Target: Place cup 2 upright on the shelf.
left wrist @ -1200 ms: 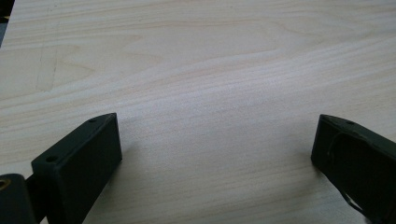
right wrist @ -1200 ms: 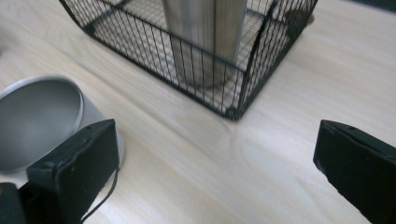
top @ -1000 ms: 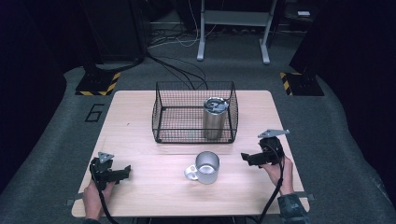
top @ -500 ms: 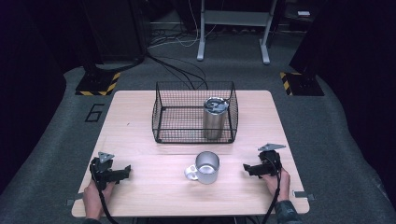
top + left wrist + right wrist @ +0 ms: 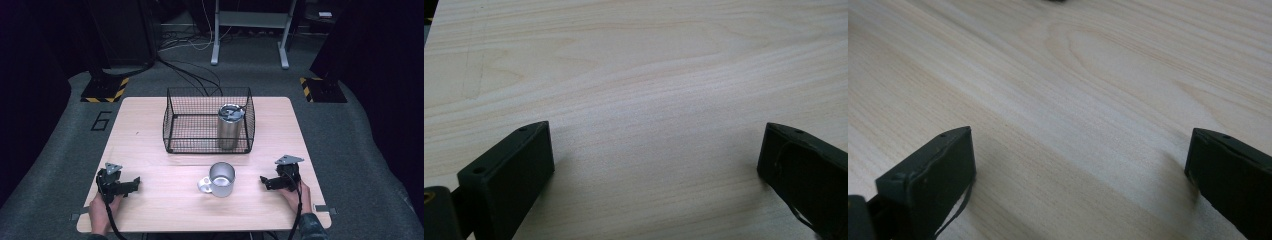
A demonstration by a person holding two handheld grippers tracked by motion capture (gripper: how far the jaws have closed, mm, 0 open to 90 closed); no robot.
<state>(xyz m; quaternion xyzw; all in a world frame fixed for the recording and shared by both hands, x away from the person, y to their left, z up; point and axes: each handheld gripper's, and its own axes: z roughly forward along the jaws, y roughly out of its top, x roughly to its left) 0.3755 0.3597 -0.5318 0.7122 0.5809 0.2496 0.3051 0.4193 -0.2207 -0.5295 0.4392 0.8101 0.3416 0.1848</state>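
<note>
Now your right gripper (image 5: 265,181) sits lower and nearer you than before, jaws apart, mug (image 5: 220,179) to its left; left gripper (image 5: 134,183) unmoved, also apart.

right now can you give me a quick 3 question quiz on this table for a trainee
1. True or false: the tall steel tumbler stands inside the wire basket.
2. Which tongs are nearer the mug? A) left tongs B) right tongs
3. Fill in: both tongs rest low over the wooden ____ with jaws apart.

Key: 1 true; 2 B; 3 table.
</note>
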